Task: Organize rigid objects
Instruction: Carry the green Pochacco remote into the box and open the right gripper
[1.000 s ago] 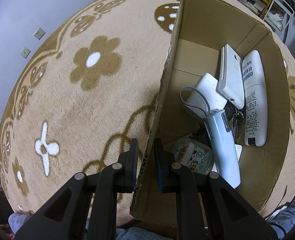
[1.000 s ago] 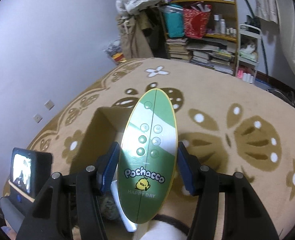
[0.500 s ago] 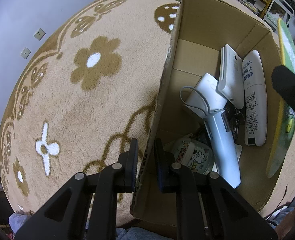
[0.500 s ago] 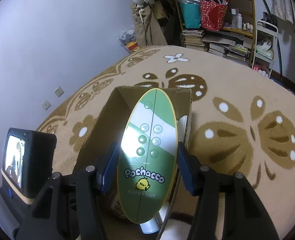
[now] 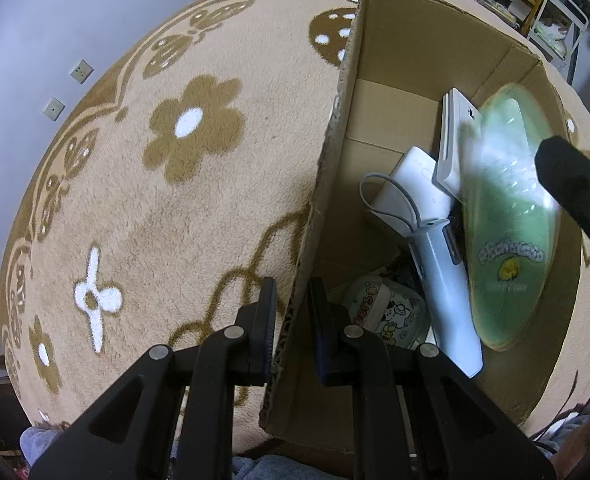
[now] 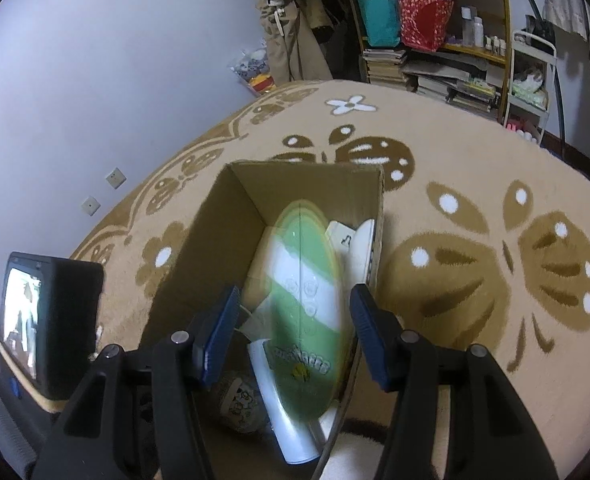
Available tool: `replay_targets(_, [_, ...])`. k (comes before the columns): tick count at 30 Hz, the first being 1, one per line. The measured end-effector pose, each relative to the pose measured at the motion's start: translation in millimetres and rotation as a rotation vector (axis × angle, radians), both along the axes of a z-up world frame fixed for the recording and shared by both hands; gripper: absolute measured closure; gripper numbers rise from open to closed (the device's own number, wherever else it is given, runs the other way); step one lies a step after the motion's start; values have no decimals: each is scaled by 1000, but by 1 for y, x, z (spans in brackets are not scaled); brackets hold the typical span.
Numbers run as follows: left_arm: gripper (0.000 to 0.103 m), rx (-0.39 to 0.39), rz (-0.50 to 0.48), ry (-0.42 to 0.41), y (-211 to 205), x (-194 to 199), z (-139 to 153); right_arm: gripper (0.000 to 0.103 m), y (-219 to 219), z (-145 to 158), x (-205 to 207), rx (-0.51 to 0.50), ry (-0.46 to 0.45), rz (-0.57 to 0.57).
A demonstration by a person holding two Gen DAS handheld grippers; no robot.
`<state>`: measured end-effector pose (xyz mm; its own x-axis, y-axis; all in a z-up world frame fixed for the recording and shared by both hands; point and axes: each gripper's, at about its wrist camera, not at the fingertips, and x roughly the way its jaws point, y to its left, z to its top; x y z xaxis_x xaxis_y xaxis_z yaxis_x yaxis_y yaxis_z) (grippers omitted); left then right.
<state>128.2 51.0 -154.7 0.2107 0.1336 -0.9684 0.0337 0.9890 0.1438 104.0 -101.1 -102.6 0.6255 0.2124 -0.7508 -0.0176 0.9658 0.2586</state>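
Note:
An open cardboard box stands on the rug; it also shows in the right wrist view. My left gripper is shut on the box's left wall. The green oval Pochacco board is blurred and lies free inside the box on the other items; it also shows in the right wrist view. My right gripper is open above the box, its fingers apart from the board. One right finger shows in the left wrist view.
The box holds a white handheld device, a white flat box, a white block with a cord and a round cartoon tin. The tan flowered rug surrounds the box. Shelves stand at the back.
My right gripper moved over the box, opened and let go of the green board, which dropped into the box. My left gripper kept its hold on the box wall.

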Motion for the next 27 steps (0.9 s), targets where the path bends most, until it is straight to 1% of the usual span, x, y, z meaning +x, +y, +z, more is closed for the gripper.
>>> replay_targets(3, [86,-2,3,-4,-1,-1,2,40,1,0,-1,-21,9,-4])
replay_targets(6, [86,4,2,-6,-1,-1,3,31,-1,4,-3,-27,4,-11])
replay_targets(8, [86,8,-2,-10,-3,-2,5,29,-2,9,-5,-34,-4,-17])
replay_targets(10, [86,7,-2,-17,-2,-3,7,20,-5,14,-9,-40,-13,-33])
replay_targets(12, [85,-3,1,-27,-1,-4,12,15,-8,16,-13,-43,-19,-47])
replay_targets(17, [83,-2,-5,-57,-1,-7,24,12,-22,22,-23,-44,-15,-80])
replay_targets(19, [83,8,-15,-74,-3,-9,29,7,-27,25,-27,-48,-17,-94])
replay_targets(22, [83,10,-26,-102,-4,-12,39,6,-33,30,-32,-54,-22,-111])
replay_targets(24, [82,7,-32,-119,-5,-14,46,5,-38,33,-36,-54,-22,-119])
replay_targets(27, [79,9,-39,-140,-5,-17,54,0,-42,37,-42,-70,-25,-127])
